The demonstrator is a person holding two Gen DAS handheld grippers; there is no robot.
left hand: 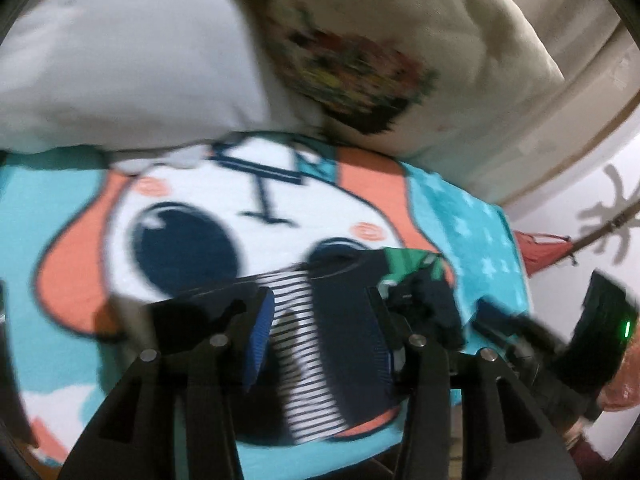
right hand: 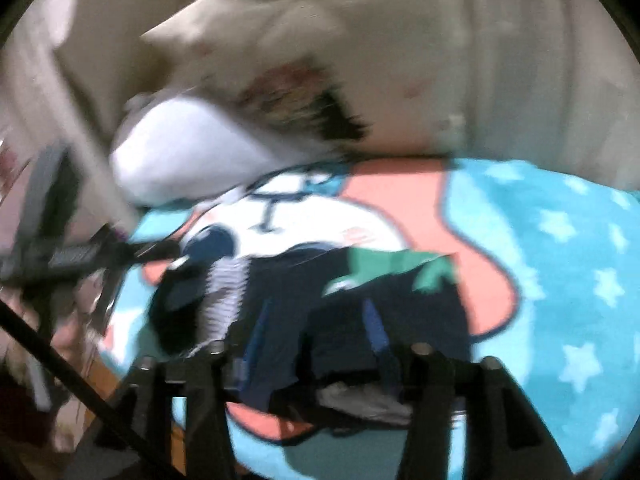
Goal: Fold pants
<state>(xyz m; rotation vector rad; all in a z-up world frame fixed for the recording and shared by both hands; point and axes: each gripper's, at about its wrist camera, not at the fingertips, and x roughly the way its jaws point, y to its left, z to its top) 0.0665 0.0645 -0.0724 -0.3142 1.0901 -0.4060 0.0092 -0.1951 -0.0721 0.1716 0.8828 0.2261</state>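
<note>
One pair of pants lies on the blanket, the turquoise one with the cartoon dog face, near its front edge. They are navy, with a striped band down one side and a green patch at the far end. Both views are smeared by motion, so fine detail is lost.

My left gripper hangs over the striped part with its jaws spread; the cloth shows in the gap between the blue pads, and I cannot see either pad biting it. My right gripper is low over the navy cloth at the near edge. Its jaws look parted too, but the blur is heavy and I cannot tell whether they pinch cloth.

I judge this to be the middle of a fold: the pants look bunched and doubled, not flat, and both my tools are at their near end. The next move, I think, calls for a firm pinch on one edge with each tool, then carrying that end over toward the green patch, keeping both sides level so the layers land square.

By count: one pair of pants, one blanket, two pillows at the head of it, one plain white and one cream with a dark printed picture. Two grippers, both mine.
</note>
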